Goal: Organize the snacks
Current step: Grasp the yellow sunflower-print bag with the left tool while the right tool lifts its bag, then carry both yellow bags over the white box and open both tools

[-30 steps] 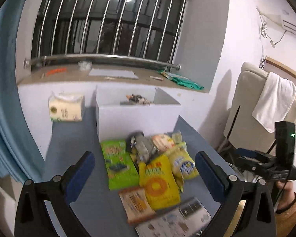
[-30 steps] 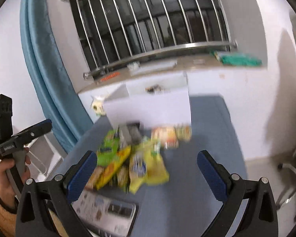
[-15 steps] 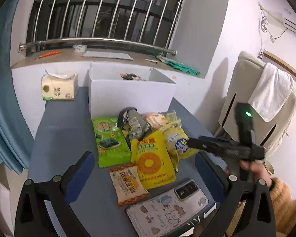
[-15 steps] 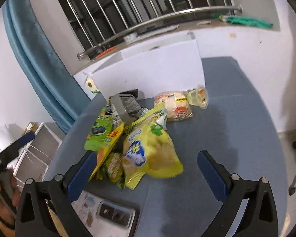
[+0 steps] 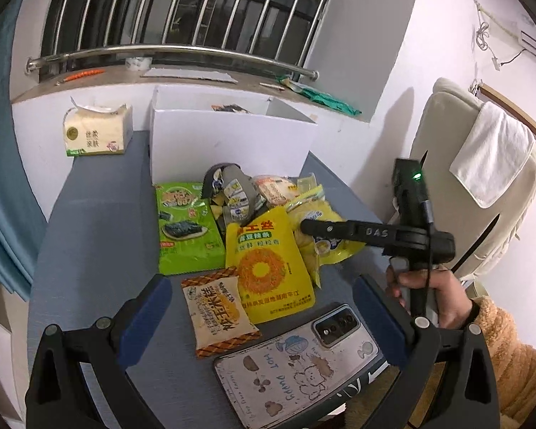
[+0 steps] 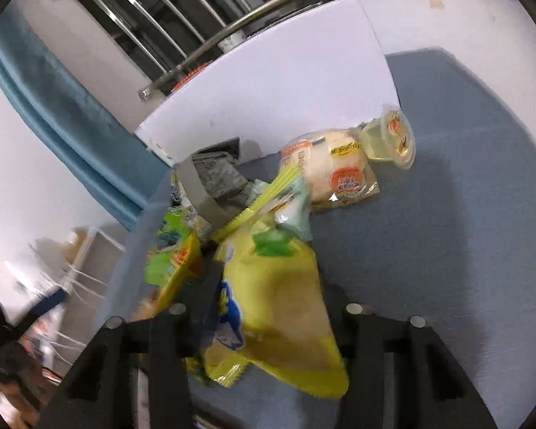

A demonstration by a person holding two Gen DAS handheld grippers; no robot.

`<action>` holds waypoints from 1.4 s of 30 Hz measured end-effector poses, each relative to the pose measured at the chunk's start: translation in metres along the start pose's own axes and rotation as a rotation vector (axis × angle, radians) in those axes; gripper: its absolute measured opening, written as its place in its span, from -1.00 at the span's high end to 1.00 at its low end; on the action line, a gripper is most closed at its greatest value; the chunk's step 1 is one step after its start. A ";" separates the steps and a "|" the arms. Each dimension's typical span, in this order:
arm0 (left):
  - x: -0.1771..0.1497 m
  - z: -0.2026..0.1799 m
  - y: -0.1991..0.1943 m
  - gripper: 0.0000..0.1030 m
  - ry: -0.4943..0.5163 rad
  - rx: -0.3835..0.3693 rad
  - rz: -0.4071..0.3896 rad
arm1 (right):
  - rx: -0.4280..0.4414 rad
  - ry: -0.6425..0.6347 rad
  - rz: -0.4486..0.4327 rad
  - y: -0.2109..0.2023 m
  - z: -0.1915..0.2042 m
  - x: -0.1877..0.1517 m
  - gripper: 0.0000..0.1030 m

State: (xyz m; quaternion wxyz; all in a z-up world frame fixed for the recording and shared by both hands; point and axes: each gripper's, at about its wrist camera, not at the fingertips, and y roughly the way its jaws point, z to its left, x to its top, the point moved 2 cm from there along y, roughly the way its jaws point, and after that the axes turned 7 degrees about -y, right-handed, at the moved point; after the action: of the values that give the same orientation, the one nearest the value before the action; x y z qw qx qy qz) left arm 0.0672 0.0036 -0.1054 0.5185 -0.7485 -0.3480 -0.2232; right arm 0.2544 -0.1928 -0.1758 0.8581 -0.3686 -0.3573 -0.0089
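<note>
Change: a second ago the right gripper (image 6: 268, 307) hung spread above the pile; now its fingers are closing with the yellow bag (image 6: 278, 304) between them, pads seemingly at its sides.
Meaning: first pick probably under way; nothing from the pile boxed yet.
Bag: puffy yellow pouch with a blue logo and crimped edge, on the right of the heap on the bench (image 5: 89, 250), in front of the white box (image 5: 232, 143).
Left gripper (image 5: 264, 318): fingers spread, empty, over the wafer pack (image 5: 218, 311) and phone (image 5: 303, 364).
</note>
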 end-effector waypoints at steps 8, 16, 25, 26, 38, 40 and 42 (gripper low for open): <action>-0.004 -0.014 0.041 -1.00 0.031 -0.007 0.094 | -0.108 -0.032 -0.158 -0.063 0.011 -0.003 0.32; 0.009 -0.031 0.102 -0.99 0.102 0.131 0.199 | -0.183 -0.031 -0.240 -0.122 0.015 -0.016 0.32; 0.031 -0.022 0.149 -0.55 0.055 0.234 0.245 | -0.249 -0.089 -0.223 -0.124 0.028 -0.019 0.32; 0.030 -0.016 0.149 -0.18 0.047 0.215 0.257 | -0.243 -0.087 -0.224 -0.124 0.028 -0.020 0.32; 0.052 0.018 0.074 0.61 -0.061 0.017 0.107 | -0.220 -0.092 -0.218 -0.123 0.031 -0.022 0.32; 0.056 0.019 0.068 0.62 -0.068 -0.006 0.087 | -0.216 -0.096 -0.220 -0.122 0.034 -0.021 0.32; 0.063 0.017 0.055 0.65 -0.070 -0.025 0.051 | -0.210 -0.099 -0.218 -0.121 0.035 -0.019 0.32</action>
State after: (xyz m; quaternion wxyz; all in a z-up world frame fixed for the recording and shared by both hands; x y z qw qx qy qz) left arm 0.1498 0.0255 -0.1025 0.5020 -0.7709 -0.3440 -0.1879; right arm 0.1853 -0.2632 -0.0948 0.7901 -0.4152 -0.4343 -0.1212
